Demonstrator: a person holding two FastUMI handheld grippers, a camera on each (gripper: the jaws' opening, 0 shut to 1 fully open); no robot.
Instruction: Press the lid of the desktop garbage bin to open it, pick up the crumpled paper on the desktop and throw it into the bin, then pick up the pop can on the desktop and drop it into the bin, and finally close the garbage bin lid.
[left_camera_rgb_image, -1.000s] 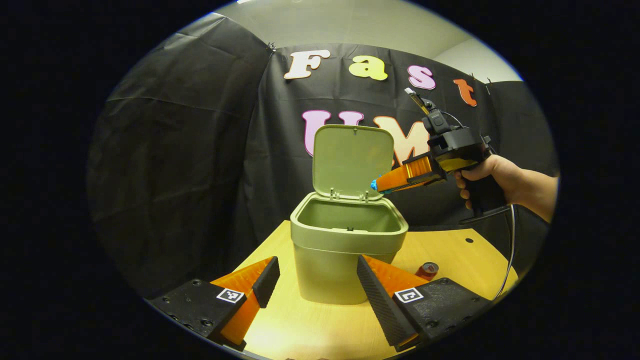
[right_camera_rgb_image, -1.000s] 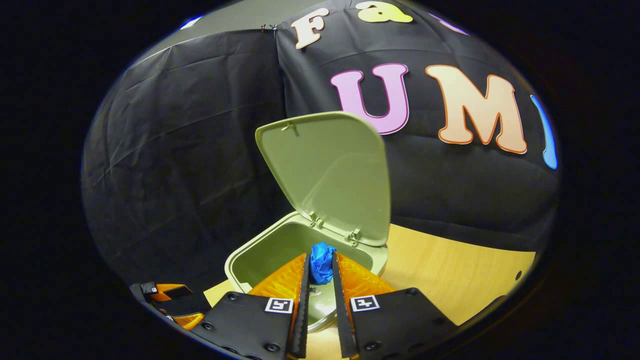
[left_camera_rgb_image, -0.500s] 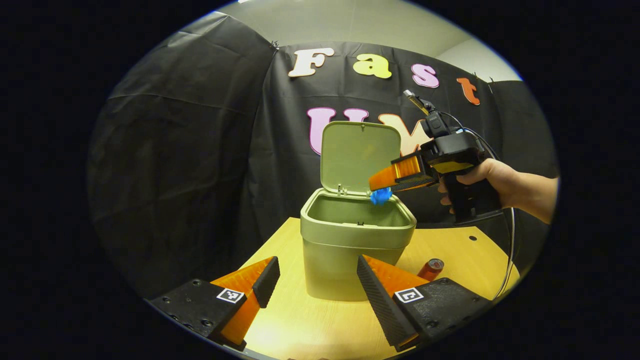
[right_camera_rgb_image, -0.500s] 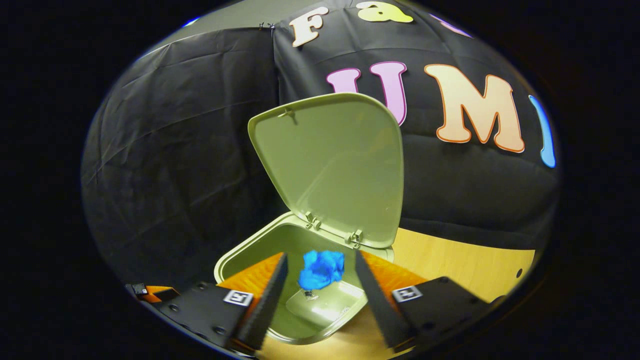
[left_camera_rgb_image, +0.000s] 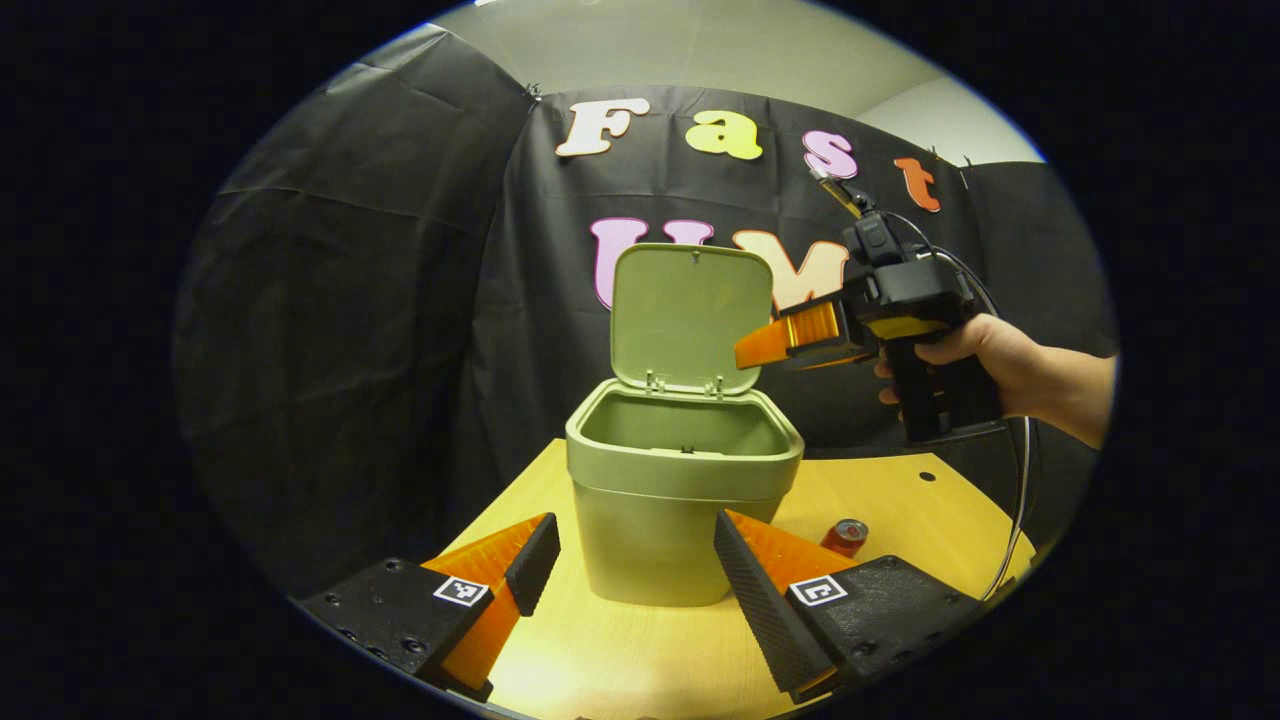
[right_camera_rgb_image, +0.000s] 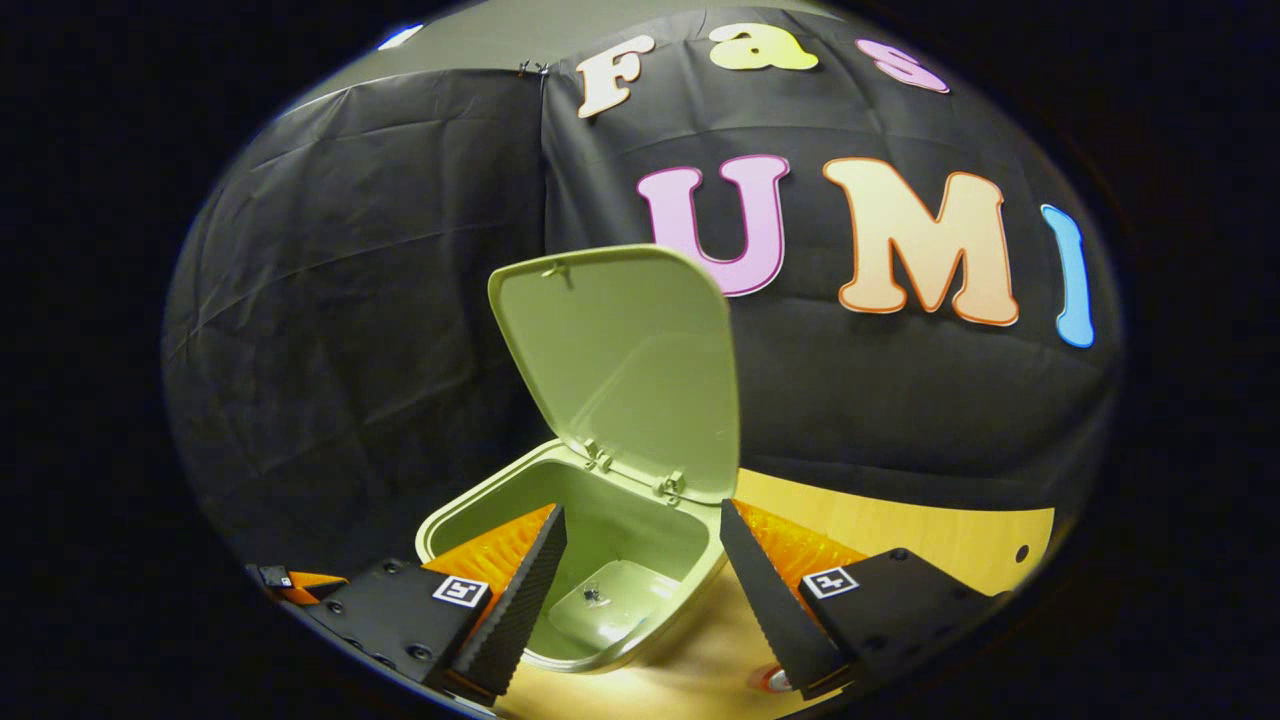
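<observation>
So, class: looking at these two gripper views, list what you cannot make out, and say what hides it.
- Crumpled paper: none visible inside the garbage bin; left gripper view, the front wall hides its floor; right gripper view, the right hand-held gripper and near rim cover part of the floor.
- Pop can: left gripper view, the left hand-held gripper partly covers it; label too small.
- Desktop: cut off by the views' edges.
</observation>
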